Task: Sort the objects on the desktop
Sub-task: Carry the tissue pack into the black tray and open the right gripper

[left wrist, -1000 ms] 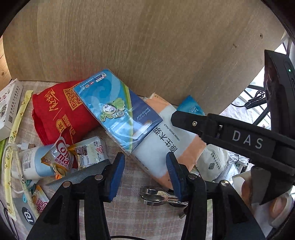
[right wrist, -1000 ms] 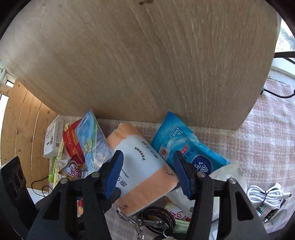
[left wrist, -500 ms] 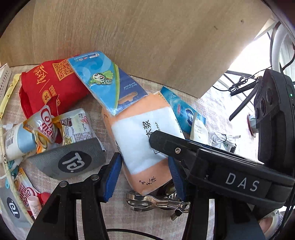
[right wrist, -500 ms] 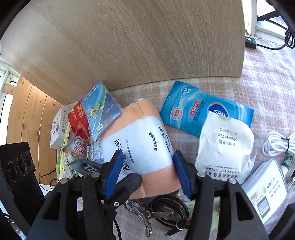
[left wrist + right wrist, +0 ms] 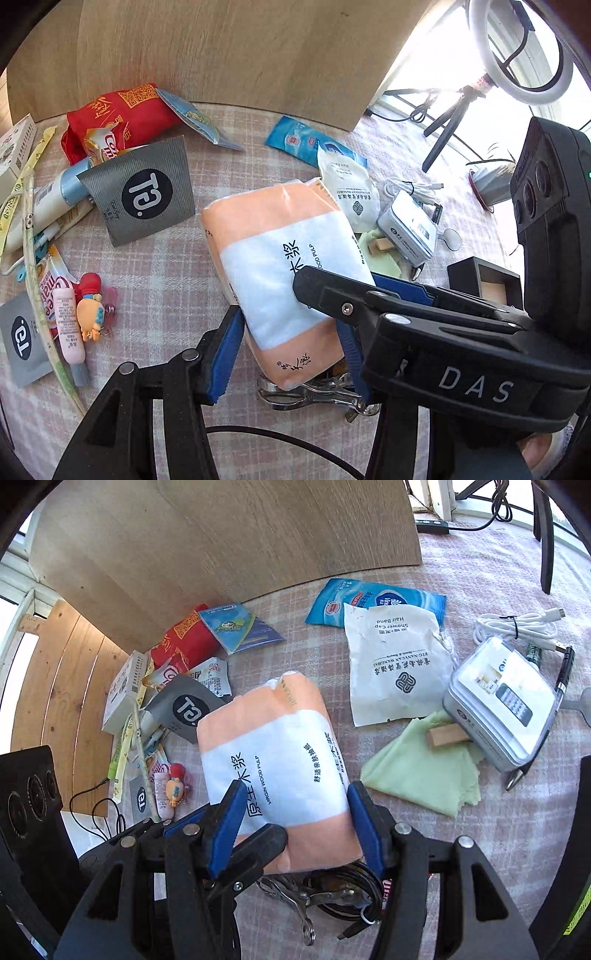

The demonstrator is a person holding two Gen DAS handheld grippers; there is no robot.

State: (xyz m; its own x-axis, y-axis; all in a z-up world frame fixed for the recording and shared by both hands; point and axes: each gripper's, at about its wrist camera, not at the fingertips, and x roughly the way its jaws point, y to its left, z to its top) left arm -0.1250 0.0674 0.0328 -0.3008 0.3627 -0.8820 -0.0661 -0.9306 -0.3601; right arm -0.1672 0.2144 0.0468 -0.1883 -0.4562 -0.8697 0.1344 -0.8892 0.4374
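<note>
Both grippers, left point(image 5: 291, 354) & right point(image 5: 295, 823), have blue pads pressed on the near end of the soft tissue pack point(image 5: 273, 753), raised w/ far end unsupported; it could sag, slip onto clips point(image 5: 314, 897) below.

The tissue pack point(image 5: 275, 771), which lay ahead of both claws among the clutter a second ago, now sits between the right gripper's point(image 5: 295, 819) blue pads, raised clear of the blue cartoon packet point(image 5: 236, 629) that overlapped it, with the left gripper point(image 5: 291, 350) flanking its near end.
</note>
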